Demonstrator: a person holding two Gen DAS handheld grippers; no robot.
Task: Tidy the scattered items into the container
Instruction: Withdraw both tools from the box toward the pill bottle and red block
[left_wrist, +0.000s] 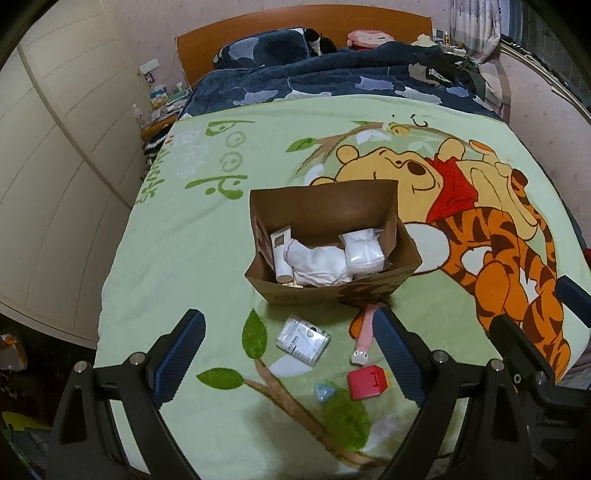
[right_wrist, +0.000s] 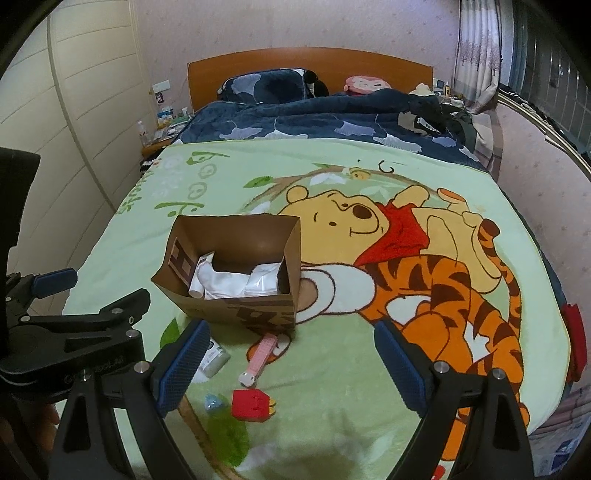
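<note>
Both hand-held tools are empty. The left gripper has its blue-padded jaws spread wide with nothing between them, and the right gripper stands likewise released, pads clear of everything.

Nearest the grippers, four items remain loose on the green cartoon-print fleece blanket:
- a small pale-blue translucent plastic piece, nearest the left gripper's base;
- a red cube-shaped plastic block with a yellow edge, just beside the blue piece on its right;
- a clear rectangular plastic packet with printed label, lying flat, tilted, toward the left jaw;
- a pink strap-like strip with a white end piece, its long axis running from the near white tip away toward the box, partly behind the left gripper's right-hand finger.

Beyond these stands the open brown cardboard box, upright, already holding white cloth bundles and a white tube.

Judgement: the loose items lie between the grippers and the box. In the right wrist view the red block sits between that gripper's jaws, while the packet is half hidden by its left finger. The left gripper appears better placed for the packet, the right for the block or strip.
</note>
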